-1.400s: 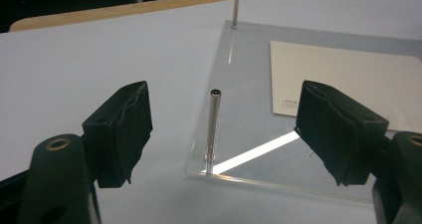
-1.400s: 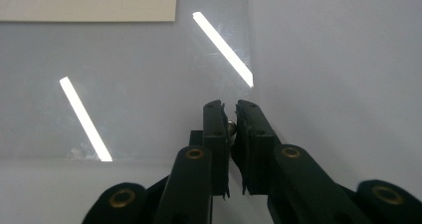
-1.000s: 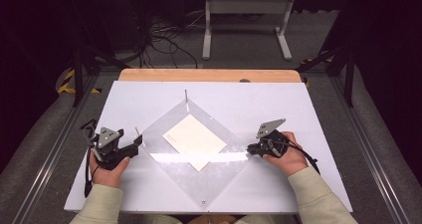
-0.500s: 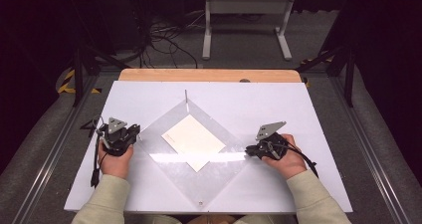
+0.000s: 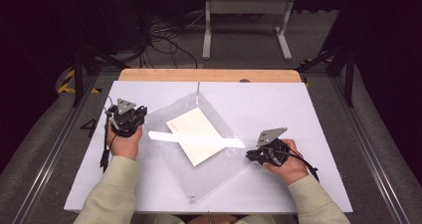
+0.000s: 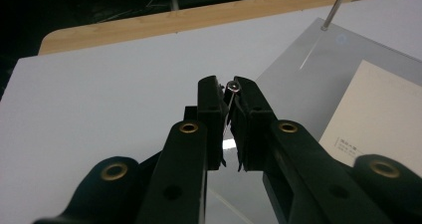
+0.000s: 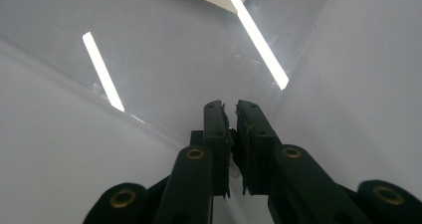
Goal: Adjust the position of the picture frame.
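High view: a clear plate point(image 5: 164, 119), set like a diamond on the white table point(image 5: 298, 109), with a cream card point(image 5: 196, 134) under or inside it. A thin metal pin point(image 5: 198, 90) stands at its far corner and a small fitting sits at the near corner. The left gripper point(image 5: 130, 118) is at the plate's left corner; the right gripper point(image 5: 254, 155) is at the right corner. Each is held in 1 hand.

Left gripper view: the 2 jaws stand narrow, almost together, with a thin pin with a small round head point(image 6: 232, 87) between the tips. It looks pinched, though the contact is hard to read. The plate and the printed card lie to the right; the far pin rises top right.

Right gripper view: the jaws are nearly closed over the plate's corner edge point(image 7: 164, 134); whether they actually bite it I cannot tell. Glare streaks cross the sheet.

Handling, as judged: the plate seems stiff, smooth and slippery, prone to scratching, and light enough for corner holds. Best taken at opposite corners, kept level so the card does not slide
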`<state>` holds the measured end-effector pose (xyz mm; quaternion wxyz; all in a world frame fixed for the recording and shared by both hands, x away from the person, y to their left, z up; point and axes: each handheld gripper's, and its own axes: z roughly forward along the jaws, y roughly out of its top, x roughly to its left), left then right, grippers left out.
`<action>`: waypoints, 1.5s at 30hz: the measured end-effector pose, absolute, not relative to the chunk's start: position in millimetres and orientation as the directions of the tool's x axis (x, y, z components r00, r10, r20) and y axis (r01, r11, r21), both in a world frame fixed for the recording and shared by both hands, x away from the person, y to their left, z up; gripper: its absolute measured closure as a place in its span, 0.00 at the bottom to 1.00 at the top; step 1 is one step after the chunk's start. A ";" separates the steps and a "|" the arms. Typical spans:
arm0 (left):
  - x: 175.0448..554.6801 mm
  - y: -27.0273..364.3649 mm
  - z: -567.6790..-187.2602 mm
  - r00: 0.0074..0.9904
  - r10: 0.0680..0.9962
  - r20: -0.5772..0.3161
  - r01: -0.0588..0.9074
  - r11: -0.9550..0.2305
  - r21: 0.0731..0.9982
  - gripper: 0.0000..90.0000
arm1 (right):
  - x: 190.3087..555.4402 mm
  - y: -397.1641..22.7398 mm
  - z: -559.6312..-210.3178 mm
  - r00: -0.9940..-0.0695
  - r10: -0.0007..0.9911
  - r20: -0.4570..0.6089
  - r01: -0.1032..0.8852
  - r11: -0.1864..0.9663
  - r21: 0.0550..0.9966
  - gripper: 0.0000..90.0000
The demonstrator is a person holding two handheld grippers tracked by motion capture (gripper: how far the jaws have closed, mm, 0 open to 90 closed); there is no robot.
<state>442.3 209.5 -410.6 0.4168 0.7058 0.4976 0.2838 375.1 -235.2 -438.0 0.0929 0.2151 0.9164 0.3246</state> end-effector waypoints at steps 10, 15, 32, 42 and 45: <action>466.3 173.2 -395.0 0.403 0.915 0.013 0.427 -0.200 0.882 0.91 | 334.2 -233.8 -436.7 -0.912 0.407 -0.050 0.294 0.734 0.612 0.92; 480.8 154.3 -394.6 0.442 0.897 -0.023 0.425 -0.186 0.886 0.90 | 317.6 -232.7 -436.9 -0.920 0.389 -0.049 0.282 0.741 0.609 0.92; 510.3 119.3 -433.3 0.544 0.837 -0.063 0.509 -0.270 0.817 0.81 | 283.9 -209.4 -441.8 -0.969 0.245 0.031 0.207 0.741 0.638 0.94; 446.2 144.7 -418.8 0.623 0.781 -0.033 0.419 -0.299 0.857 0.61 | 288.8 -225.3 -434.4 -0.953 0.304 0.016 0.230 0.686 0.691 0.86; 424.0 148.9 -417.4 0.666 0.746 -0.017 0.388 -0.326 0.862 0.62 | 289.6 -231.9 -433.7 -0.946 0.323 0.015 0.243 0.680 0.692 0.86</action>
